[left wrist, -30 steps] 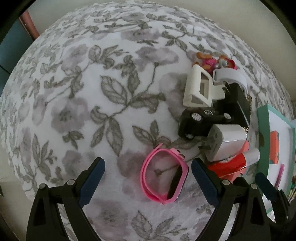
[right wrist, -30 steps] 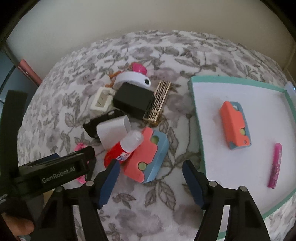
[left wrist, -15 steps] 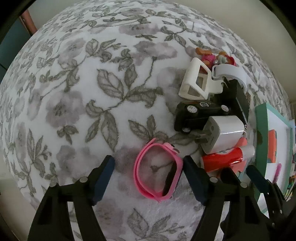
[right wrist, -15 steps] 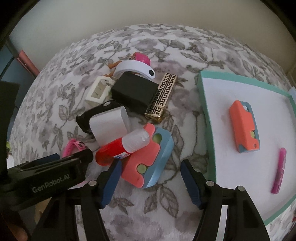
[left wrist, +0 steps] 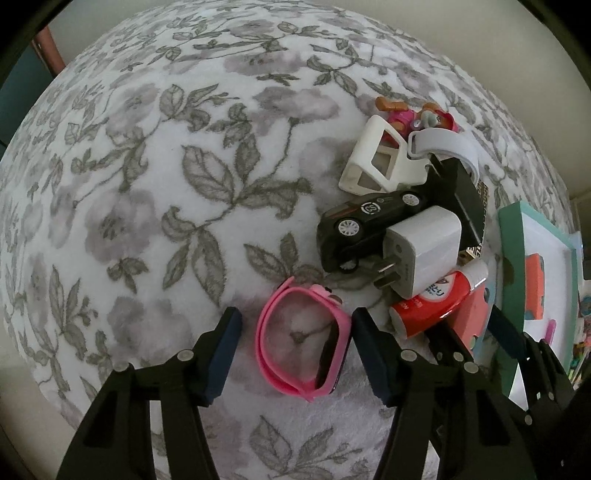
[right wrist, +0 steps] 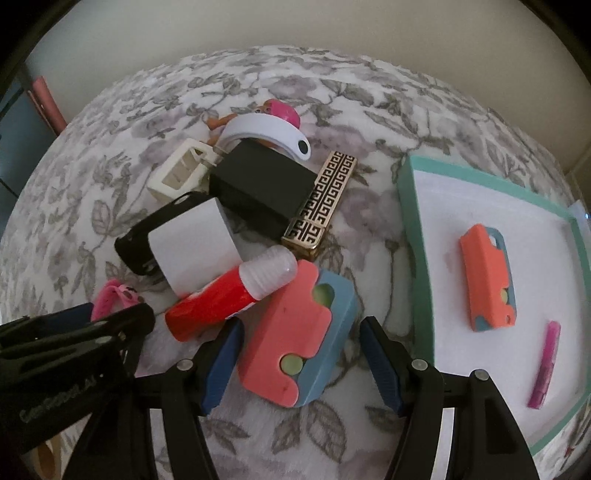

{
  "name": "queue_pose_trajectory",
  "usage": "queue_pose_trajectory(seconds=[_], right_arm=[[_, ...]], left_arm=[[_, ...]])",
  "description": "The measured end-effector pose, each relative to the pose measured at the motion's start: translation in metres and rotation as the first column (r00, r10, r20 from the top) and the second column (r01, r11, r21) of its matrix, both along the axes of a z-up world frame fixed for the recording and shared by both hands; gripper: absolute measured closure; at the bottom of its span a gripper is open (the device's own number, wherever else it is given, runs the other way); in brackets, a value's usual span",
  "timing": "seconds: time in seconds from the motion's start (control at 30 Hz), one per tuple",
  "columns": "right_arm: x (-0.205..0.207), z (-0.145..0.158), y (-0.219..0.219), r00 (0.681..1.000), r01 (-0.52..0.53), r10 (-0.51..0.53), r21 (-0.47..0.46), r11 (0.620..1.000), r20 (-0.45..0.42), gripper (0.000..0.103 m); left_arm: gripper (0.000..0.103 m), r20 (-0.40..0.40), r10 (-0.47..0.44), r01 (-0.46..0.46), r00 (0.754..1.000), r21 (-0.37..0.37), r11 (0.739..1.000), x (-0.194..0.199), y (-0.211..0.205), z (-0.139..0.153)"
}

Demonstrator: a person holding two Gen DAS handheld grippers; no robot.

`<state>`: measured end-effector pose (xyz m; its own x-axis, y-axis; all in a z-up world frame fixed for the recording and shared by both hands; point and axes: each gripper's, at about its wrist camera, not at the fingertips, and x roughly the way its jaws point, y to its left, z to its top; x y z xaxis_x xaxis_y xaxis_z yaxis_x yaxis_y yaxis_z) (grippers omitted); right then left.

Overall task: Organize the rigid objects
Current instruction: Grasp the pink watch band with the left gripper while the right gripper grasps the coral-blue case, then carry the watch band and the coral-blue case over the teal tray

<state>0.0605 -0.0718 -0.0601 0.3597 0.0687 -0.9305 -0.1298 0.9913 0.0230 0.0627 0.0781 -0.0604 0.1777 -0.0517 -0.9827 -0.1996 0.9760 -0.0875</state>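
Two grippers over floral cloth point(left wrist: 177, 192); cream wall behind. Left gripper point(left wrist: 295, 343) closing around pink watch point(left wrist: 306, 347), pads not touching; right gripper point(right wrist: 299, 350) open astride coral-blue block point(right wrist: 295, 332).

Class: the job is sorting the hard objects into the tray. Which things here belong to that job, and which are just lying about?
Part of the job:
pink watch
coral and blue case
glue stick
white charger
toy car
teal tray

Just lying about:
flowered cloth
wall
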Motion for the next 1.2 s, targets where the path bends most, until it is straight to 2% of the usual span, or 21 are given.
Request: queue_pose_trajectory(seconds=[0.23,0.4,0.6,0.73,0.8,0.87,1.0,1.2], right_arm=[[0.002,-0.001,0.001,1.000,-0.004,0.004,0.001,1.000,0.001,0.035],[-0.005,0.003,-0.001,1.000,-0.005,0.005,0.003,1.000,-0.004,0.050],[-0.015,0.004,-0.006,1.000,-0.003,0.003,0.012,1.000,-0.015,0.055],[-0.020,0.002,-0.007,1.000,-0.009,0.009,0.007,1.000,-0.025,0.056],[-0.023,0.003,-0.007,0.999,-0.013,0.014,0.004,1.000,-0.032,0.056],[-0.028,0.003,-0.007,0.999,-0.017,0.017,0.005,1.000,-0.038,0.056],[-0.034,0.003,-0.006,0.998,-0.027,0.027,0.003,1.000,-0.051,0.056],[-0.048,0.001,-0.005,0.997,-0.032,0.032,0.002,0.999,-0.071,0.056]], left_arm=[[0.040,0.001,0.001,-0.001,1.000,-0.004,1.000,0.003,0.007,-0.002],[0.040,0.002,-0.013,0.013,1.000,0.019,1.000,0.002,0.003,-0.003],[0.040,-0.006,-0.055,0.055,0.998,0.094,0.994,0.004,-0.010,-0.005],[0.040,-0.003,-0.056,0.056,0.998,0.102,0.993,0.003,-0.014,-0.006],[0.042,0.000,-0.068,0.067,0.998,0.111,0.992,0.002,-0.017,-0.006],[0.049,0.004,-0.087,0.086,0.996,0.118,0.989,-0.002,-0.025,-0.005],[0.050,0.006,-0.118,0.116,0.993,0.150,0.982,-0.005,-0.042,-0.006],[0.051,0.012,-0.124,0.121,0.992,0.154,0.981,-0.010,-0.055,-0.003]])
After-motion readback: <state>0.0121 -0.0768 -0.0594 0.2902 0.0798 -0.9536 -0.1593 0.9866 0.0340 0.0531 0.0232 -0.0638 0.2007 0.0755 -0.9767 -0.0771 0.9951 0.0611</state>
